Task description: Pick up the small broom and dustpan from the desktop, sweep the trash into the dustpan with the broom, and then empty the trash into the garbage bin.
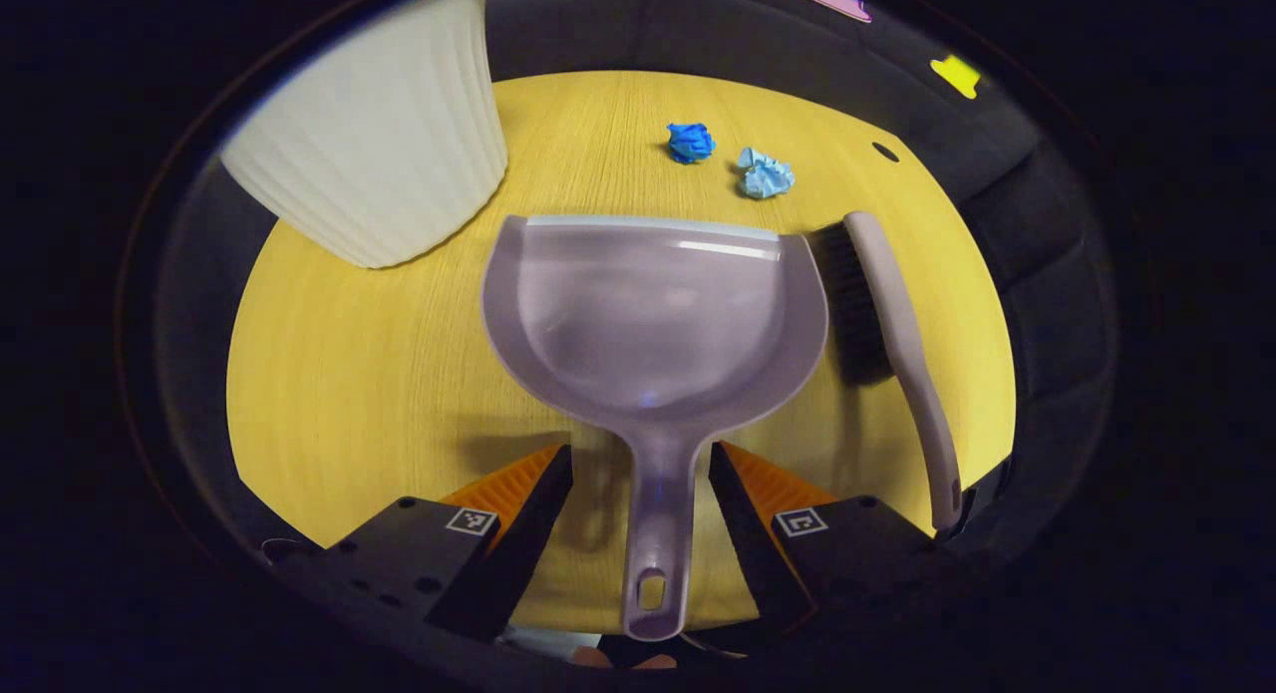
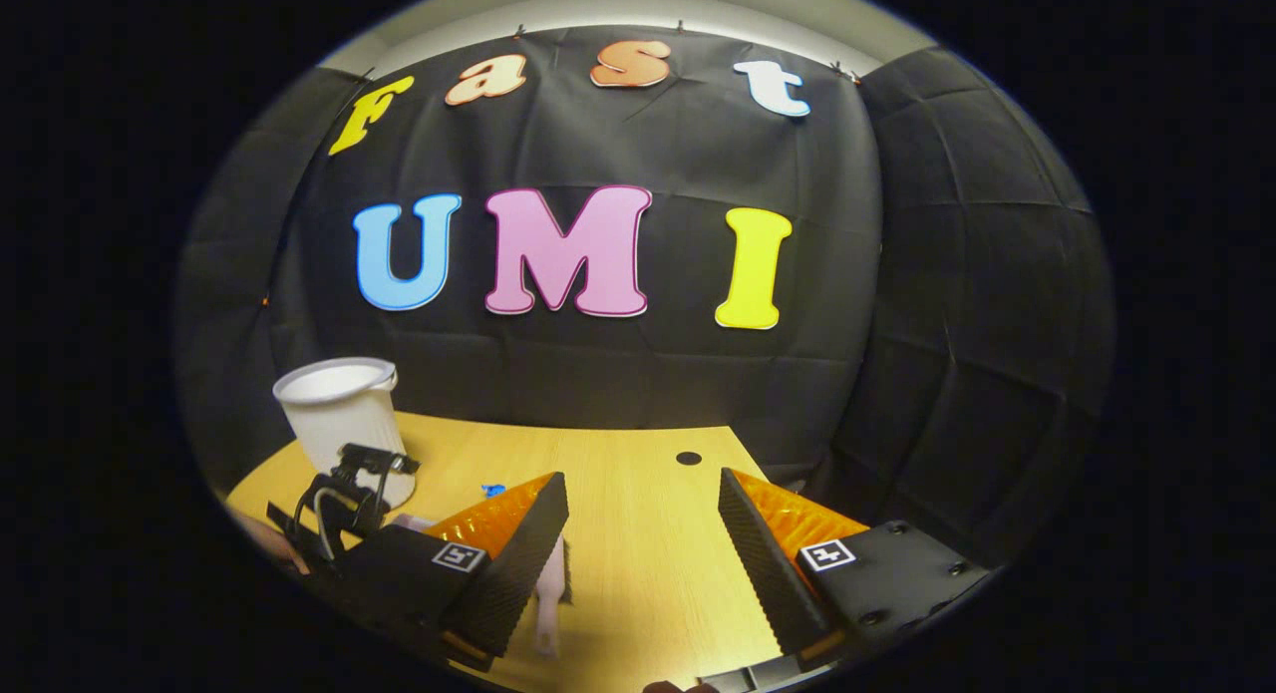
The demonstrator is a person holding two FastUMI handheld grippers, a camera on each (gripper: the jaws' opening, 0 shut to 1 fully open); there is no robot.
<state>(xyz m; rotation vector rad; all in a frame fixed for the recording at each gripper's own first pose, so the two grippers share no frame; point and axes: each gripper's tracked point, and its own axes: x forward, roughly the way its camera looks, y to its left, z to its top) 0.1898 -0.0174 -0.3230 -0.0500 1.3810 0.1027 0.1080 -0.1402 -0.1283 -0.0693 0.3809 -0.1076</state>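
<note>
Left gripper view: left gripper [image 1: 640, 494] jaws apart, straddling the dustpan [image 1: 653, 314] handle without touching it. Dustpan lies flat on the yellow desktop [image 1: 349, 394]; small broom [image 1: 892, 344] just beside its right edge. Two crumpled blue paper balls [image 1: 690, 142] [image 1: 766, 174] beyond the pan lip. Ribbed white garbage bin [image 1: 379, 145] upper left.

Right gripper view: right gripper [image 2: 643, 543] held higher, jaws apart, empty (broom handle partly hidden behind one finger).
</note>
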